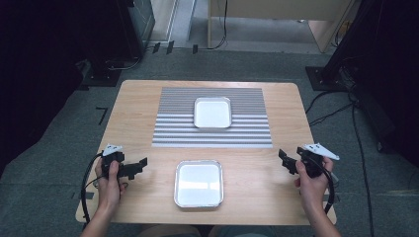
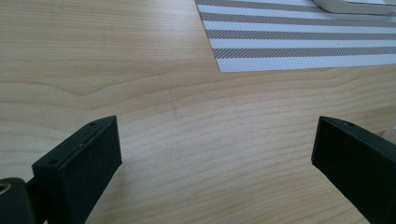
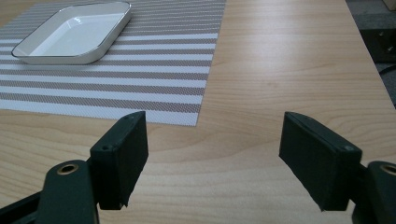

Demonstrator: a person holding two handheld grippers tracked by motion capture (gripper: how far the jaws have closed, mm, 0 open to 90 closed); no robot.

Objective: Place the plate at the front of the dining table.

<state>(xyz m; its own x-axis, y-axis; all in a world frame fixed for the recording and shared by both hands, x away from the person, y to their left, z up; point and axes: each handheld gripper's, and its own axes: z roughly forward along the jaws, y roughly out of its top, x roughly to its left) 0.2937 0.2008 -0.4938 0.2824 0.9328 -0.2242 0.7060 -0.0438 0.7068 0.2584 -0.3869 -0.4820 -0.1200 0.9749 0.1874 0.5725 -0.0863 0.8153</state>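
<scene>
Both grippers idle at the near corners of the desk [image 1: 138, 94], nothing held. Left gripper [image 1: 143, 162] sits by the near left corner, jaws spread wide and empty, pointing inward toward the near tray [image 1: 198, 183]. Right gripper [image 1: 282, 157] sits by the near right edge, jaws also wide apart with nothing between them.

The near tray lies by the middle of the desk's near edge, between the two grippers and apart from both (it looks empty). The far tray [image 1: 212, 112] rests on the striped mat [image 1: 212, 138] toward the far edge; the right gripper view shows it [image 3: 74, 32] sitting flat on the mat [image 3: 140, 79].

Step in hand, as a guess: reach for the near tray. To do it well, come in low and level, jaws straddling the thin rim on a side wall, not a corner. Close squarely so the tray does not tip or skate on the bare wood. If both grippers lift, take opposite rims.

Writing: no brand, label or text readable anywhere.
</scene>
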